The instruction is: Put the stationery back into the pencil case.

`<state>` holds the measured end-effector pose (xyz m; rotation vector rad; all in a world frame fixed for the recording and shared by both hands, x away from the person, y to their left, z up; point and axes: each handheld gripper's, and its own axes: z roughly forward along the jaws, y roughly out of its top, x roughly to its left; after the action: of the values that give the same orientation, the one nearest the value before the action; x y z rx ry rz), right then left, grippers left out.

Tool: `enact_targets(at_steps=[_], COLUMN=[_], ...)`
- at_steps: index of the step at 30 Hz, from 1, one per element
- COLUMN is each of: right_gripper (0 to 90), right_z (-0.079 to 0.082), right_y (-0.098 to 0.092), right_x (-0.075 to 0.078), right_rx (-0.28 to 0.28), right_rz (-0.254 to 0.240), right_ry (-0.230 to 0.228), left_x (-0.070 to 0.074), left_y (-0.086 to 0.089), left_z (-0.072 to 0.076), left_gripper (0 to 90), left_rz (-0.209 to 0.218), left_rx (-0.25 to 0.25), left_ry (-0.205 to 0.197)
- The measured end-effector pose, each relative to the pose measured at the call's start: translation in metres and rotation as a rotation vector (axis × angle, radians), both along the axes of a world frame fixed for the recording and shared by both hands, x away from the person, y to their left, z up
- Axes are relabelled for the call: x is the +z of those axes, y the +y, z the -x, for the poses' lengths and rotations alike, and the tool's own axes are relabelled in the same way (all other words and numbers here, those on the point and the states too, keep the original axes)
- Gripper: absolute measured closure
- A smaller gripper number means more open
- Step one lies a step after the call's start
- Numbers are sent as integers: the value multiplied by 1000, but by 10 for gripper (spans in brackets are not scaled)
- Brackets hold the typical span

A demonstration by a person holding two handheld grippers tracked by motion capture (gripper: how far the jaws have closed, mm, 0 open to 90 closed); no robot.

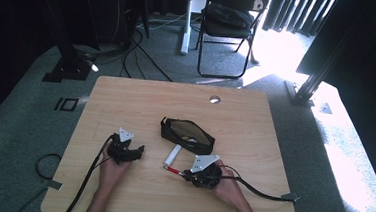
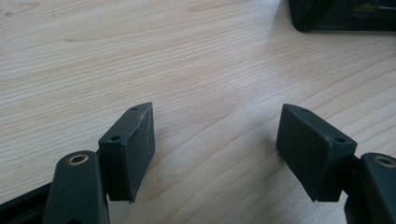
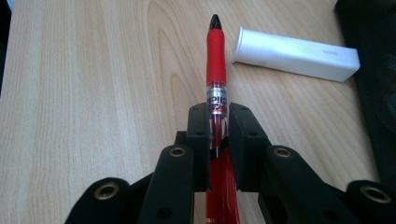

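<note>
Your right gripper [image 3: 218, 116] was clamped on the red pen [image 3: 215, 51], both pads pressed against its clear barrel, the red grip and black tip projecting ahead of the jaws toward 12 o'clock in the right gripper view. In the high view that gripper [image 1: 180, 173] sat at about 5 o'clock on the bench [image 1: 126, 96], with the pen [image 1: 171, 169] pointing toward 9 o'clock, low over the wood. The white eraser [image 3: 295, 54] lay flat at 1 o'clock from the pen tip, near it but apart. The black pencil case [image 1: 188, 135] lay unzipped near the bench's centre, just beyond the eraser [image 1: 173, 155]. Your left gripper [image 2: 215, 140] stood with its jaws wide apart, nothing between them, over bare wood at about 7 o'clock, well apart from the case.
</note>
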<state>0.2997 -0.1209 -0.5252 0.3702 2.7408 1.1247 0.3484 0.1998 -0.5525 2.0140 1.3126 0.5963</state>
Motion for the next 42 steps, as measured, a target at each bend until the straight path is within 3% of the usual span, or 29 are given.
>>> enact_targets(at_steps=[21,42], right_gripper=[795,795], right_z=[2,6], right_y=[-11,-15], right_x=[22,41], right_rx=[-33,-30], right_rz=[-71,-99], right_ry=[-34,-74], left_x=[0,0], left_y=[0,0], left_z=[0,0], left_gripper=[287,287], left_rz=[0,-1], left_rx=[0,0], left_ry=[0,0])
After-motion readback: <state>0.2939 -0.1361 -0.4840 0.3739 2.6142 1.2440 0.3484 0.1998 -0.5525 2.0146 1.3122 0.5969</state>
